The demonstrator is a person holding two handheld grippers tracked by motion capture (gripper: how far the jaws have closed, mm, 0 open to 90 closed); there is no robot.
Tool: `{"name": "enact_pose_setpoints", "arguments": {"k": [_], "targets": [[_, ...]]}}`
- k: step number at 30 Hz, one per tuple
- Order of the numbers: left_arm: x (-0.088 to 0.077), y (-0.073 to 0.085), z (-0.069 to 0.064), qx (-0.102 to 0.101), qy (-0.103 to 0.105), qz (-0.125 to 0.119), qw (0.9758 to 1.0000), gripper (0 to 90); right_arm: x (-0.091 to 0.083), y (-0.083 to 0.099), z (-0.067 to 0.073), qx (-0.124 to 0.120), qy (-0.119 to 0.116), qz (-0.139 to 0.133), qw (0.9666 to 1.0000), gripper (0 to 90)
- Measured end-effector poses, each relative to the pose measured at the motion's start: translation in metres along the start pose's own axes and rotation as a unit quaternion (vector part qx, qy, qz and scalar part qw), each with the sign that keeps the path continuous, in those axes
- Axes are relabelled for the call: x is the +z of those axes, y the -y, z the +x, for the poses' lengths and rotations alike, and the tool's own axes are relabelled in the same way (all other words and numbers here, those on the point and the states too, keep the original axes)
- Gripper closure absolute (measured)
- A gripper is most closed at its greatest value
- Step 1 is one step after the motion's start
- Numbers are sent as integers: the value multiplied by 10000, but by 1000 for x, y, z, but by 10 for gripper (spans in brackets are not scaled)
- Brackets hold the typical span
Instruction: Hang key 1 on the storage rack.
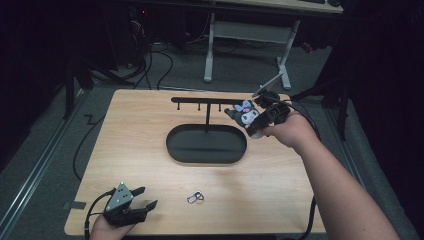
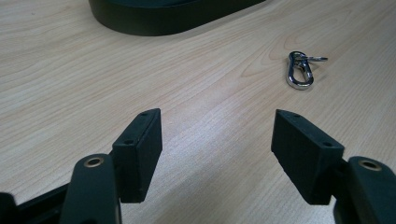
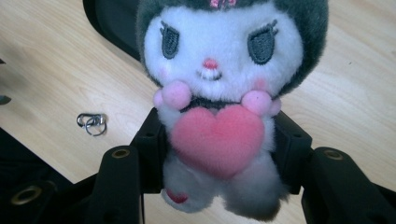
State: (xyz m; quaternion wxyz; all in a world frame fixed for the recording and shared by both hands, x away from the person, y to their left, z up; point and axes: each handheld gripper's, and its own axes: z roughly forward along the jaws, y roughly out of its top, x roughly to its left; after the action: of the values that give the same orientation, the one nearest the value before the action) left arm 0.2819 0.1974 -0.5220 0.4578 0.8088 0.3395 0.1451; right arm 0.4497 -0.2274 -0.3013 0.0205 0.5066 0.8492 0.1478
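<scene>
We see one small plush doll with a dark grey hood, white face and pink heart on its chest (image 3: 219, 107) clamped at the body between the jaws of the right gripper (image 3: 219, 154), its feet partly cut off by the lower edge of the right gripper view and the top of its hood by the upper edge. In the high view the doll (image 1: 246, 115) hangs in the air beside the right end of the single black metal hanger stand (image 1: 206, 107), above the light wooden table (image 1: 280, 185). We count three short pegs under the stand's crossbar; whether the doll bears a loop or ring we cannot make out. The stand's black oval tray base (image 1: 175, 145) holds nothing that we can see besides its own post.

One silver metal carabiner clip with a small ring (image 2: 300, 70) lies alone on the bare wood. The left gripper (image 2: 217, 149) rests near the table's front left corner, its jaws spread wide with nothing between them, and the clip lies near it.
</scene>
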Motion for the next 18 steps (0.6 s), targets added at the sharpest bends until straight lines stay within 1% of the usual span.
{"name": "enact_pose_setpoints", "arguments": {"k": [1, 2, 5, 7, 8, 10, 12, 14, 16, 18], "targets": [[0, 0, 0, 0, 0, 0, 10000, 343, 0, 0, 0, 0, 0, 0, 10000, 494], [0, 0, 0, -3, -7, -10, 10000, 343, -2, -4, 0, 76, 46, -26, 10000, 495], [0, 0, 0, -2, -8, -8, 10000, 343, -3, -7, -1, 31, 102, -44, 9999, 495], [0, 0, 1, -8, -8, -12, 10000, 343, -3, -9, -2, 45, 116, -60, 9999, 495], [0, 0, 1, -7, -6, -13, 10000, 343, -3, -11, -4, 95, 189, -99, 9997, 495], [0, 0, 1, -4, -7, -9, 10000, 343, -3, -12, -6, 110, 193, -133, 9997, 494], [-1, 0, 1, -8, 4, 2, 10000, 343, -2, -11, -8, 148, 246, -136, 9995, 494], [0, 1, 1, -13, 7, 9, 10000, 343, -2, -10, -10, 173, 250, -123, 9995, 494], [1, 1, 1, 5, 23, 49, 10000, 343, -1, -6, -13, 247, 241, -160, 9993, 494], [1, 1, 0, 1, 34, 62, 10000, 343, 1, -2, -16, 236, 281, -145, 9992, 494]]}}
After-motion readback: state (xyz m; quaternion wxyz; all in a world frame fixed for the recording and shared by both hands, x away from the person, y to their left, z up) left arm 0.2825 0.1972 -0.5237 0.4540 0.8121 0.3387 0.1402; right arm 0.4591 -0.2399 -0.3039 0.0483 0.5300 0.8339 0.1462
